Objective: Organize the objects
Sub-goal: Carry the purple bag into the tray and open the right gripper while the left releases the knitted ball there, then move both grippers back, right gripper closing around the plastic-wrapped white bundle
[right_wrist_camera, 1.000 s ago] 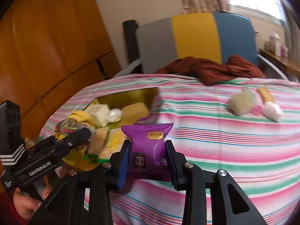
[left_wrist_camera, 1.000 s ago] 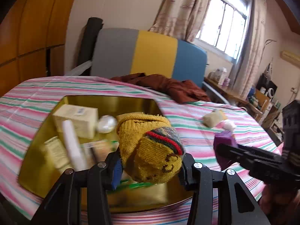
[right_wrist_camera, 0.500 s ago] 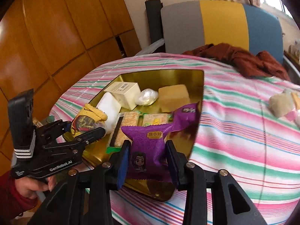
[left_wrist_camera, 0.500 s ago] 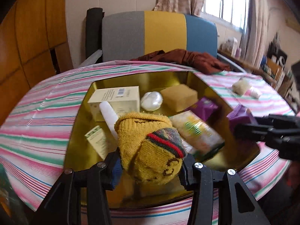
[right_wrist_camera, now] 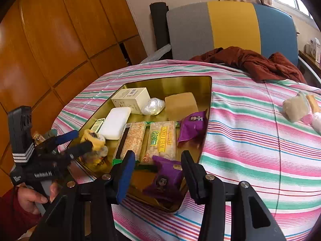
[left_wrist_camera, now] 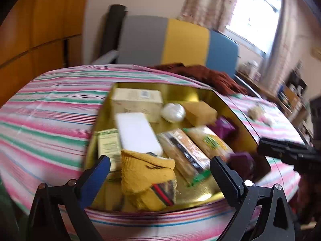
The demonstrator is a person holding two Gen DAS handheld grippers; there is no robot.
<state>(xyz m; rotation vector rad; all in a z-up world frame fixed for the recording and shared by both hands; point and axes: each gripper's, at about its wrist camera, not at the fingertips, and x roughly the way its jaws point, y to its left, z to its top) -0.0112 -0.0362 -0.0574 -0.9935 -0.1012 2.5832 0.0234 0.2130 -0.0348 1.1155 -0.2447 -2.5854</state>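
Both loads just let go over the gold tray!

Left gripper point(left_wrist_camera: 160, 167) fingers flung wide, yellow sock point(left_wrist_camera: 147, 180) dropped between them onto the gold tray point(left_wrist_camera: 202, 195), no longer pinched. Right gripper point(right_wrist_camera: 156, 169) fingers parting too, purple snack packet point(right_wrist_camera: 164, 178) lying loose between them at the tray's near corner. Tray rim close under both sets of fingers; open striped surface point(right_wrist_camera: 250, 150) right of the fingers, two small bundles point(right_wrist_camera: 301, 110) far beyond.

Packed gold tray point(right_wrist_camera: 208, 104) blocks low passes; striped cloth point(right_wrist_camera: 250, 140) right lies open.

Both wrist views, close over tray point(left_wrist_camera: 236, 118)
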